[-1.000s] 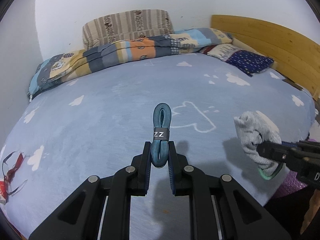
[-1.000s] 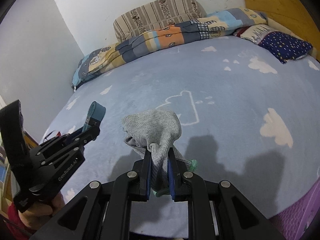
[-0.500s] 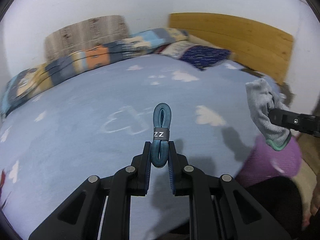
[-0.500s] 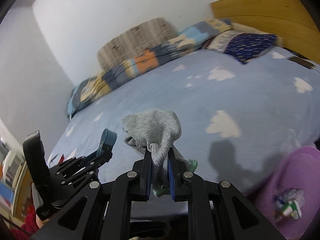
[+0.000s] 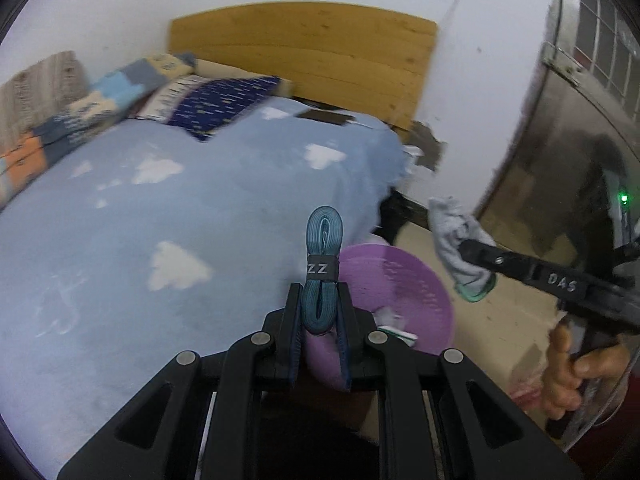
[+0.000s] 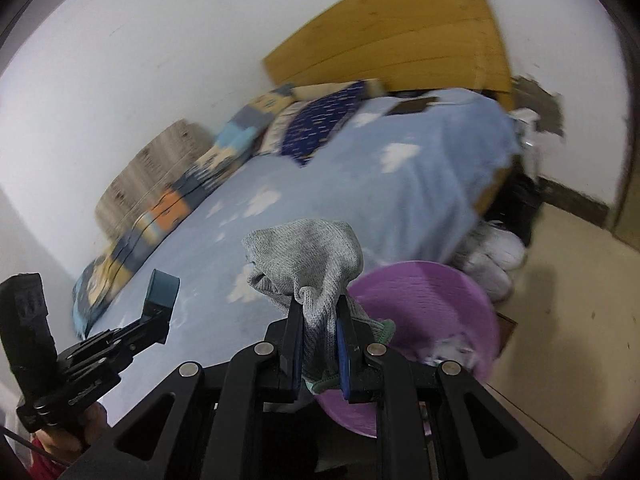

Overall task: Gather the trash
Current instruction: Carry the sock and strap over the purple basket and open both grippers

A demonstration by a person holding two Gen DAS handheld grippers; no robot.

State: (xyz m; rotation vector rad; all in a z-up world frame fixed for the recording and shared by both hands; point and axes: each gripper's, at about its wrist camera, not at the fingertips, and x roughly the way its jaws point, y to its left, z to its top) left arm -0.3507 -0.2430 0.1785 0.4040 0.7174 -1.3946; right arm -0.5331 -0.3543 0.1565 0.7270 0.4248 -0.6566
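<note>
My left gripper is shut on a folded teal strap with a dark band, held upright over the bed's edge. It also shows at the left of the right wrist view. My right gripper is shut on a grey knit sock with a green cuff. The sock also shows at the right of the left wrist view, above the floor. A purple plastic basin stands on the floor beside the bed, just ahead of both grippers. Small bits of trash lie in it.
The bed has a light blue cloud-print blanket, pillows and a folded quilt by a wooden headboard. A metal door stands at the right. White shoes lie on the tan floor by the basin.
Both grippers have swung right, away from the middle of the bed toward its edge. The purple basin now shows close ahead of both. Both keep their hold.
</note>
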